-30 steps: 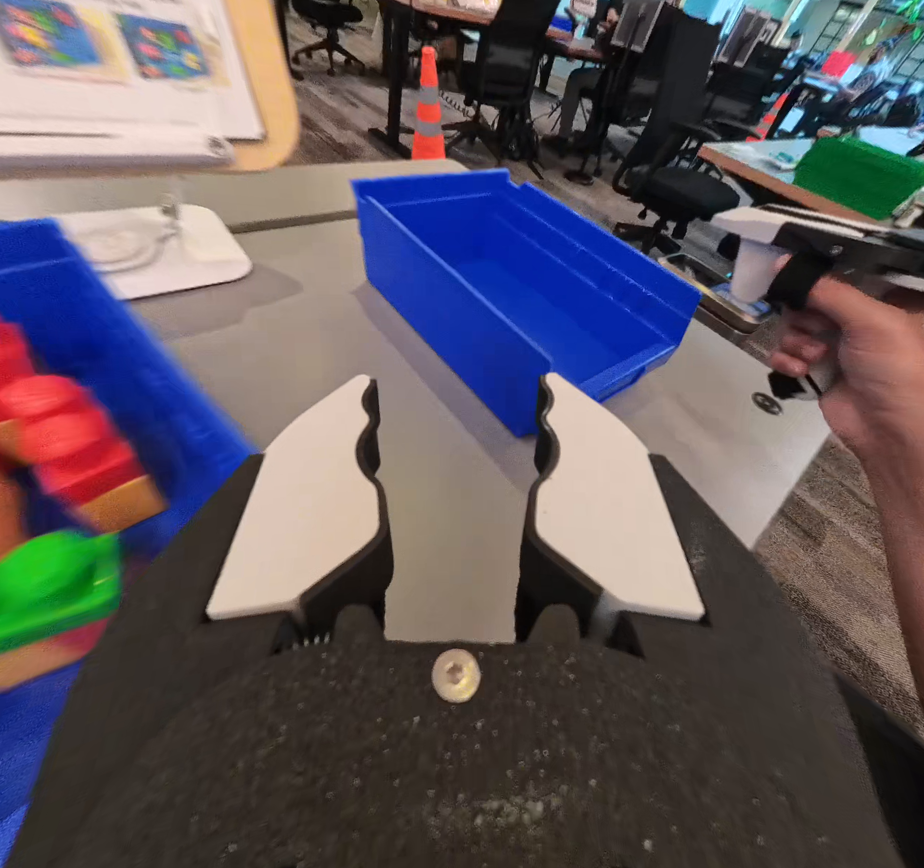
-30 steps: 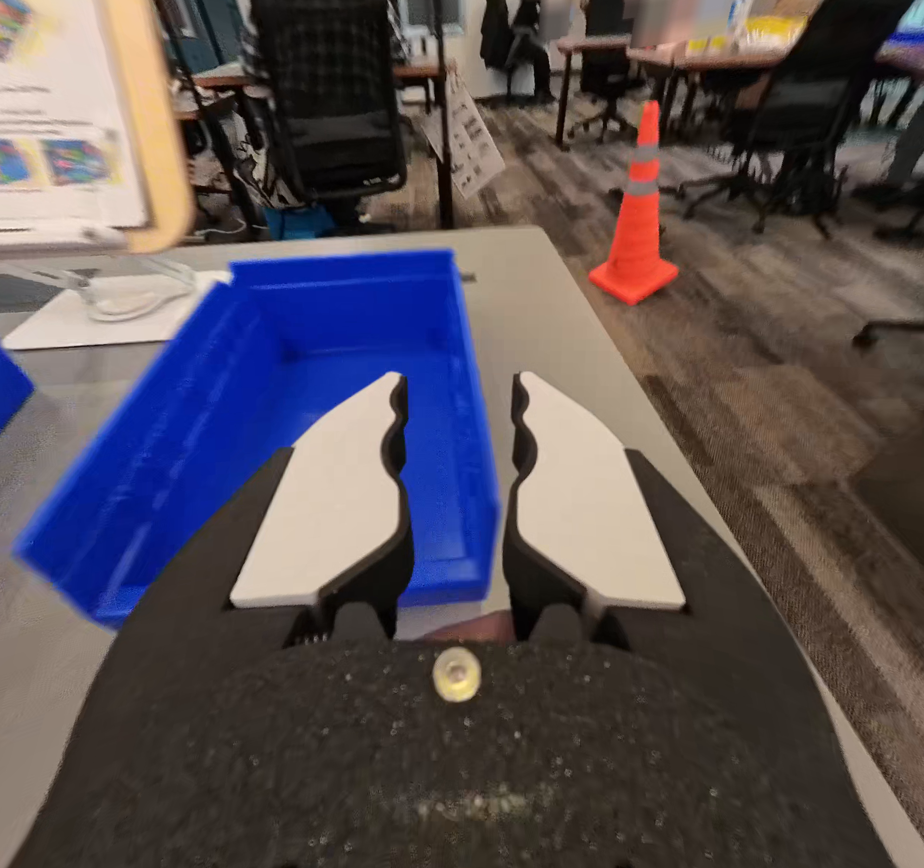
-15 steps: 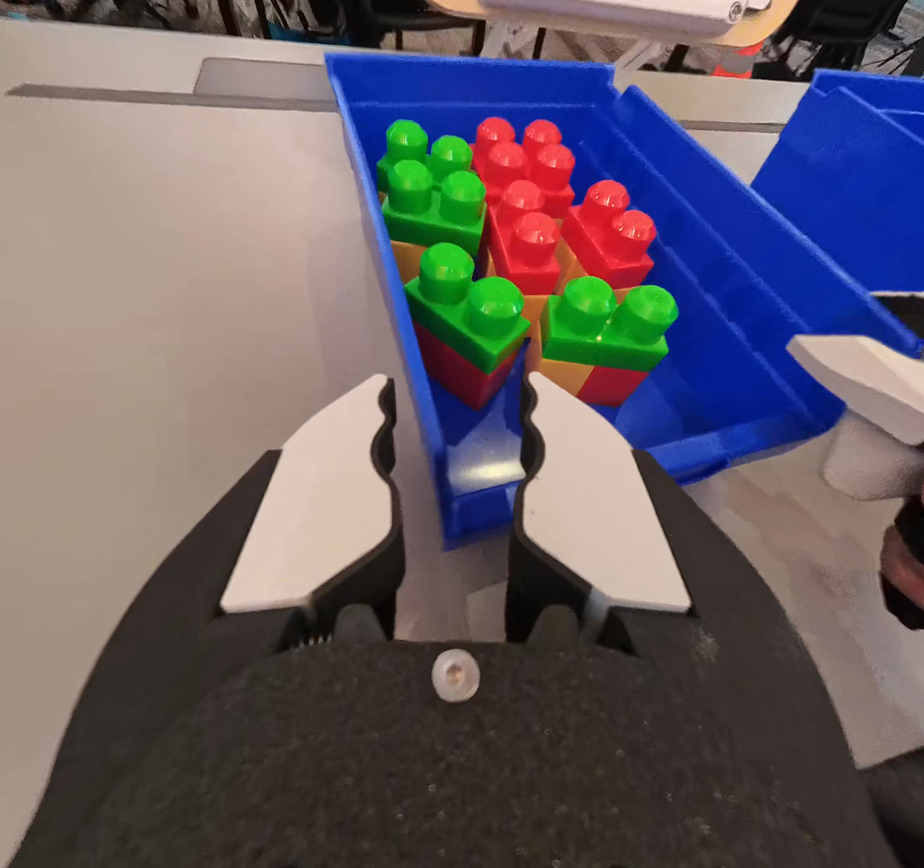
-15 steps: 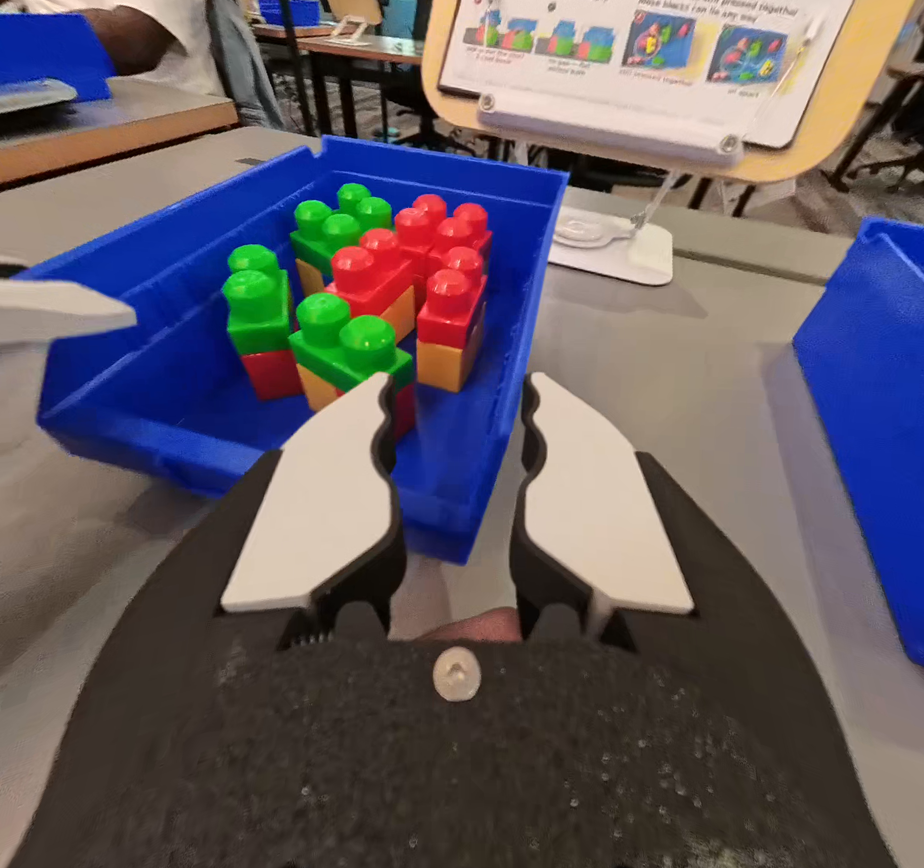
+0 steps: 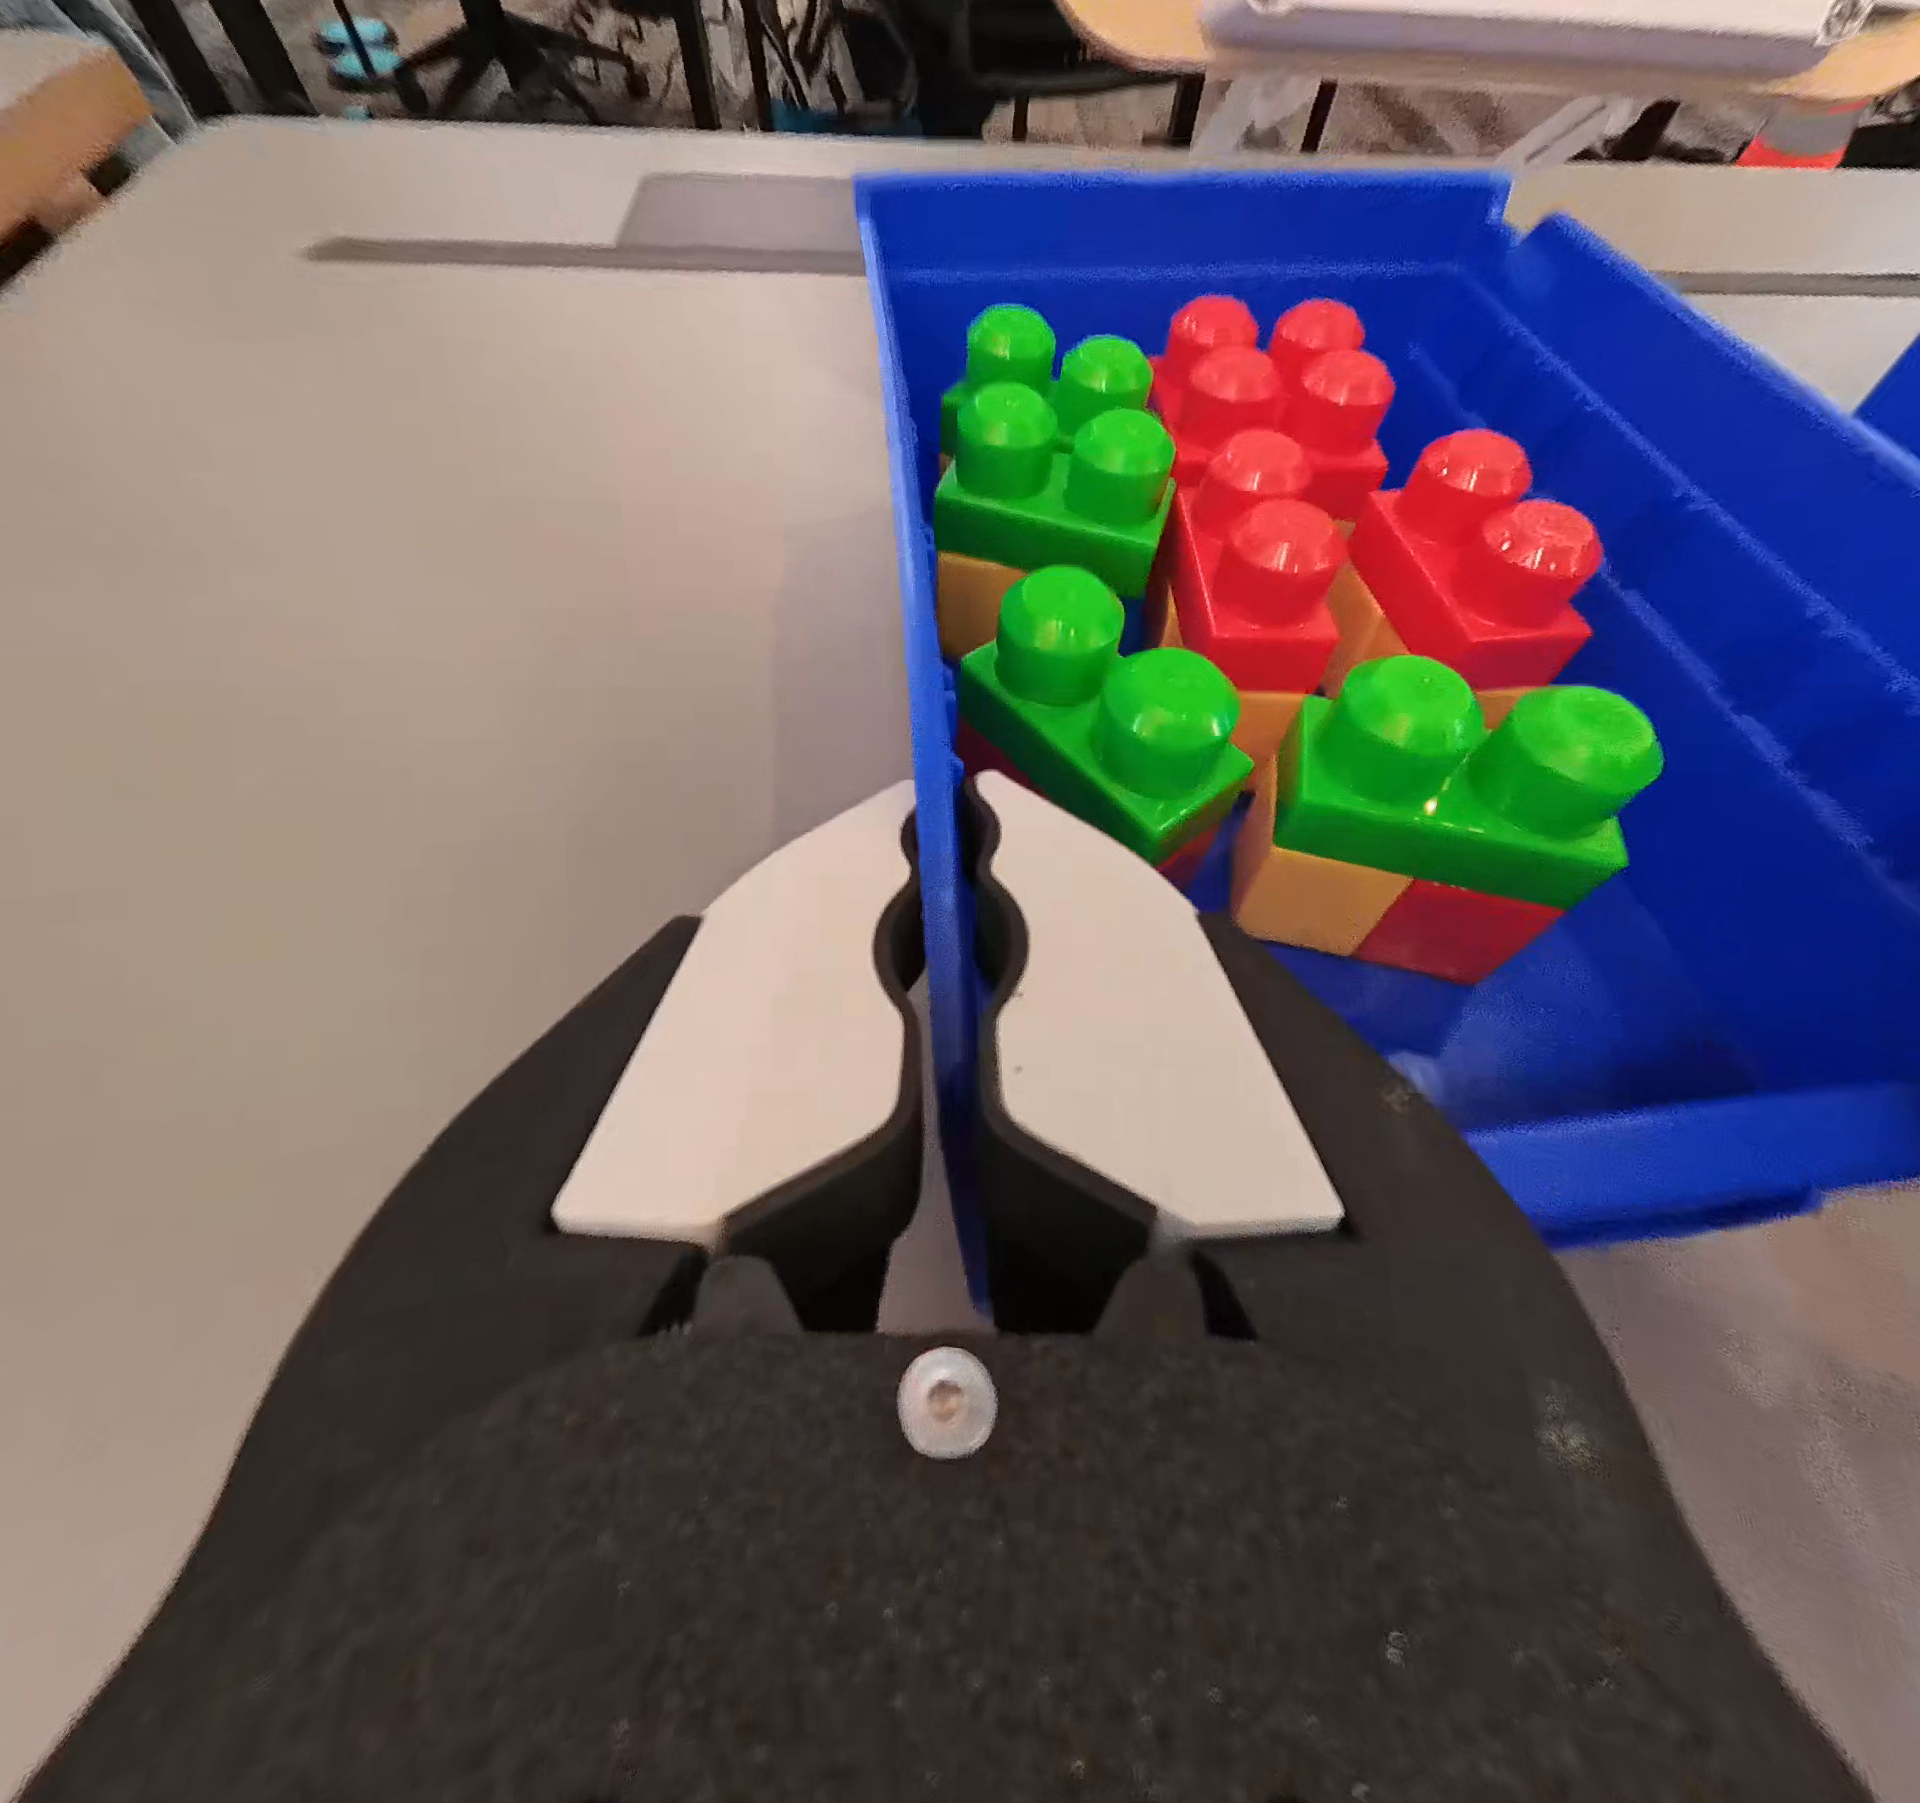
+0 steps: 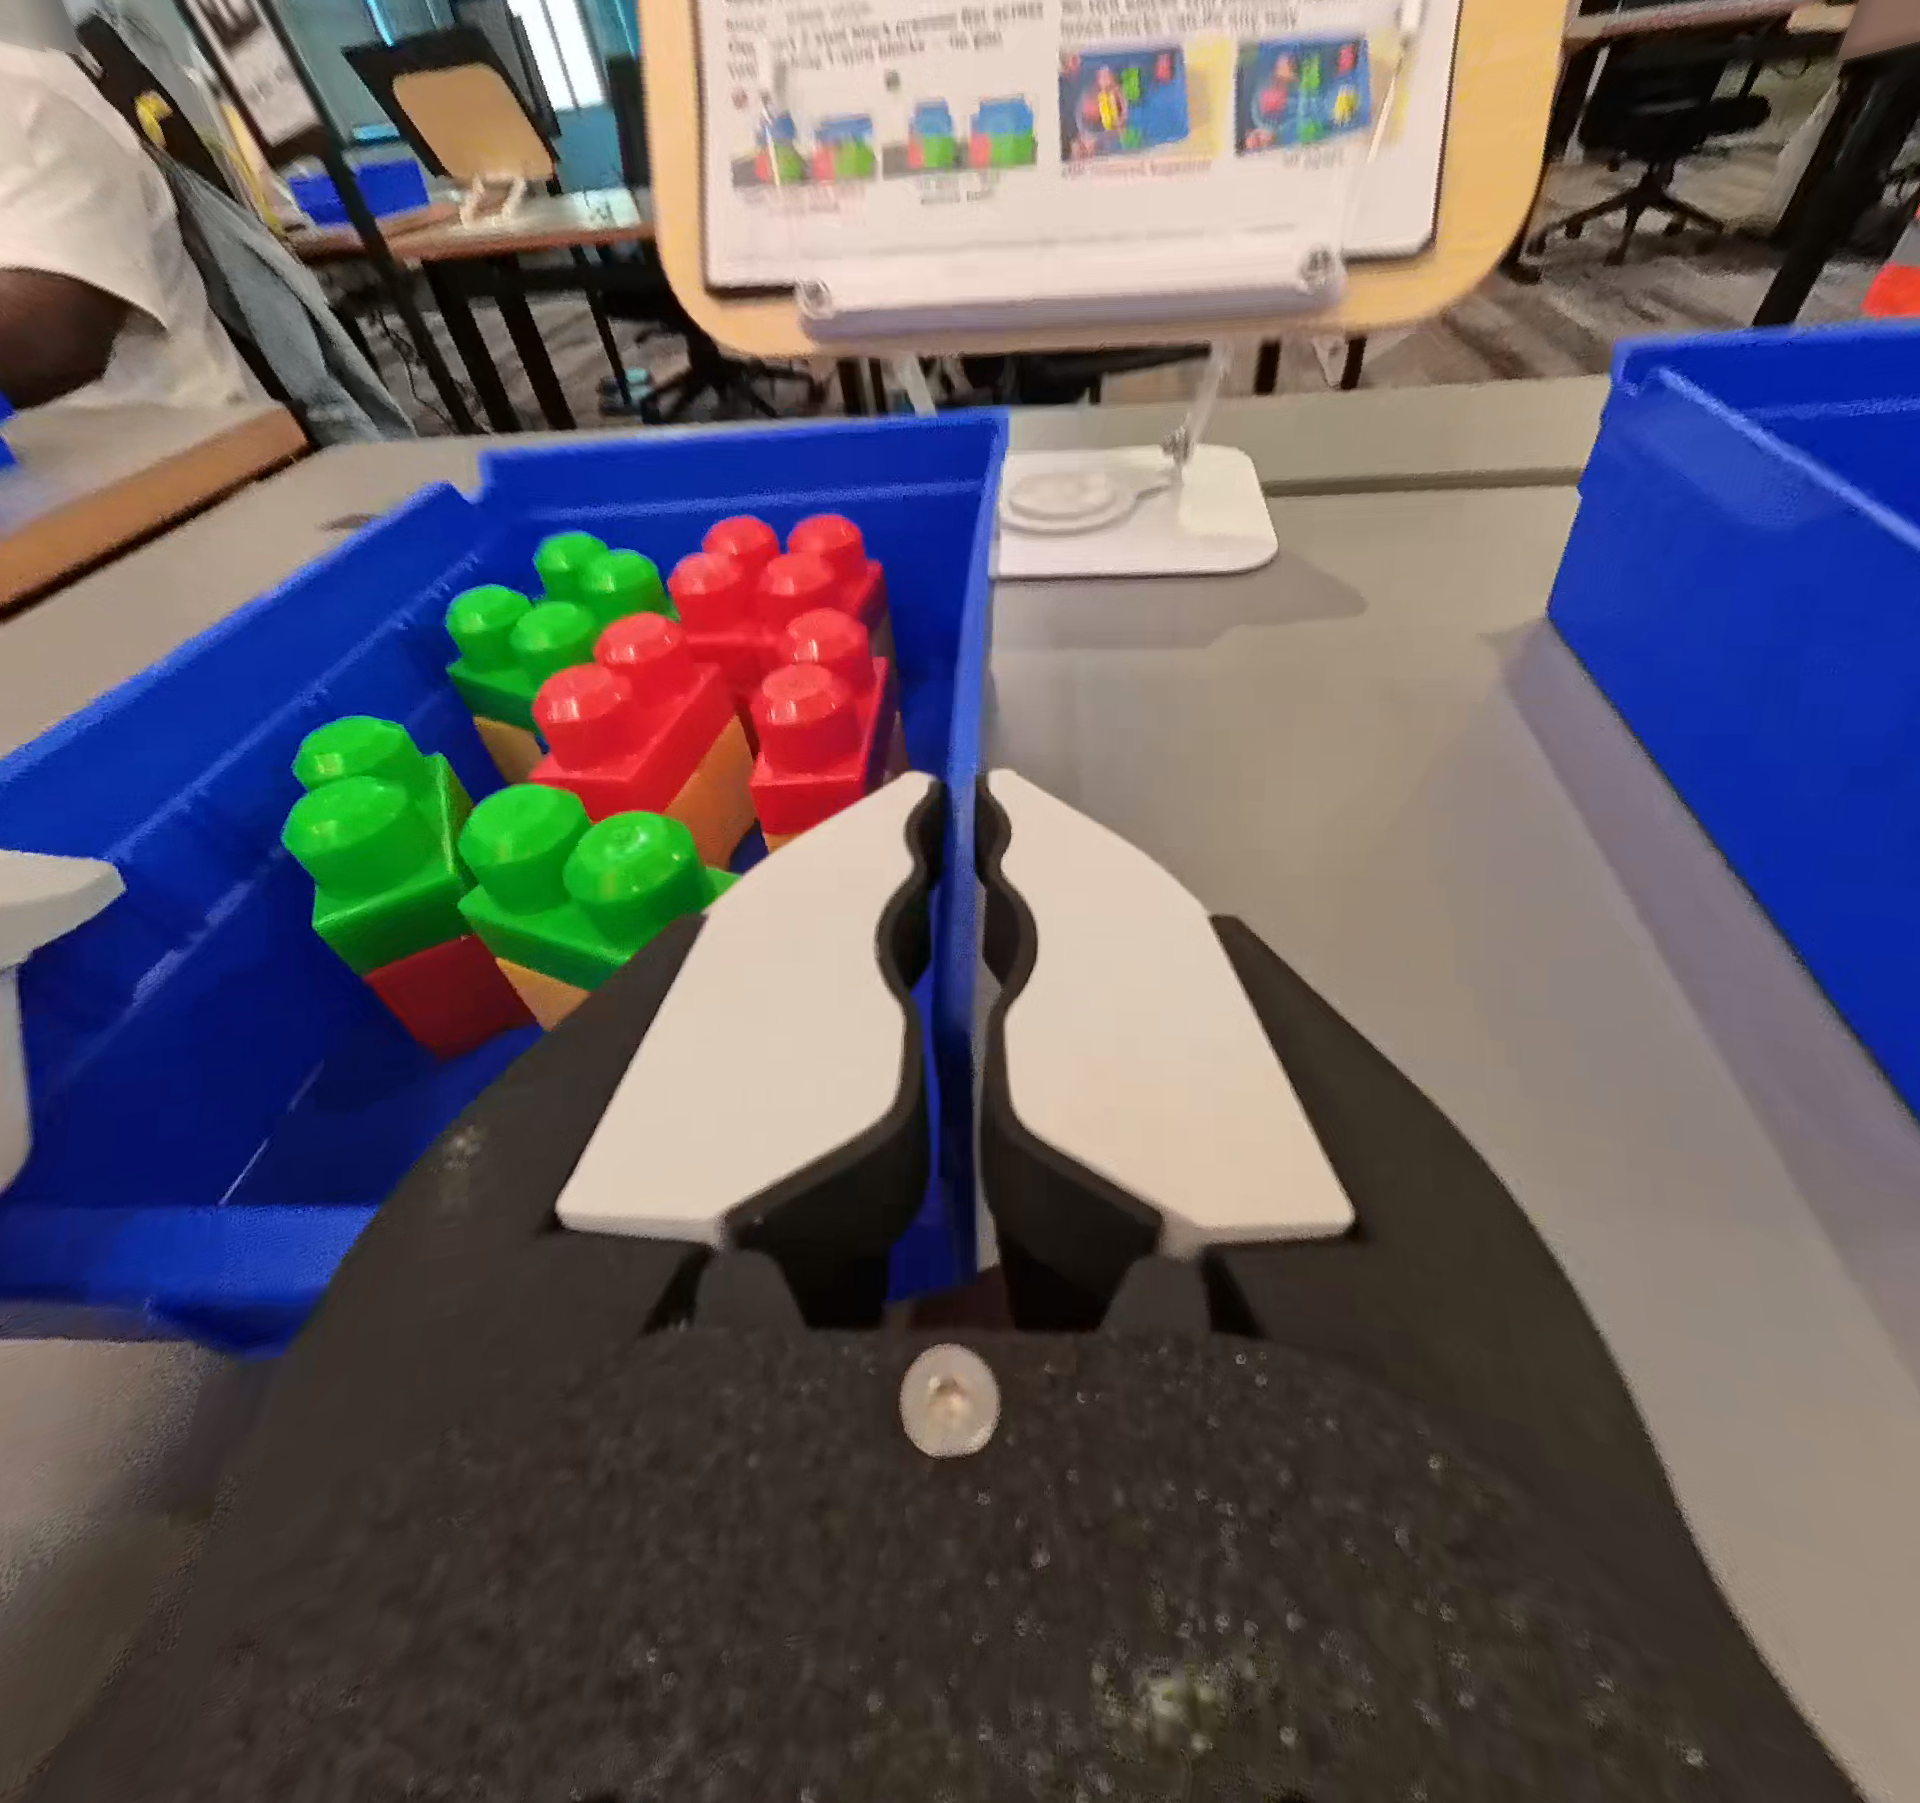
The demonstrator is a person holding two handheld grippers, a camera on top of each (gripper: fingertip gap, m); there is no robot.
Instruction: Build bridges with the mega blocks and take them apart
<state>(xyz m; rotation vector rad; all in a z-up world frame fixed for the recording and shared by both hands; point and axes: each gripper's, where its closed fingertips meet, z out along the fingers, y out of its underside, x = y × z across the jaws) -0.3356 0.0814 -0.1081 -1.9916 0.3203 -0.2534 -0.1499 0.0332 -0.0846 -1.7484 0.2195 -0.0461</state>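
A blue bin [image 5: 1683, 506] on the grey table holds several small bridges of mega blocks, some green-topped [image 5: 1455, 797] and some red-topped [image 5: 1268, 600], on orange and red bases. My left gripper [image 5: 940, 808] is shut on the bin's left wall near its front corner. In the right wallside view the same bin [image 6: 156, 818] shows with the green-topped bridges [image 6: 561, 880] and red-topped bridges [image 6: 644, 725]. My right gripper [image 6: 961, 797] is shut on the bin's right wall. A white finger of the left gripper shows at the far left edge [image 6: 42, 901].
A second blue bin [image 6: 1766, 662] stands to the right on the table. An instruction board on a white stand [image 6: 1039, 91] is behind the bins. A person in a white shirt [image 6: 62, 247] sits at the back left. Chairs and desks lie beyond. Across from one pair of fingers to the other is roughly 20 centimeters.
Both grippers swung from the second bin to the bin with blocks, moved in over its side walls and closed on them, the left on the left wall, the right on the right wall.
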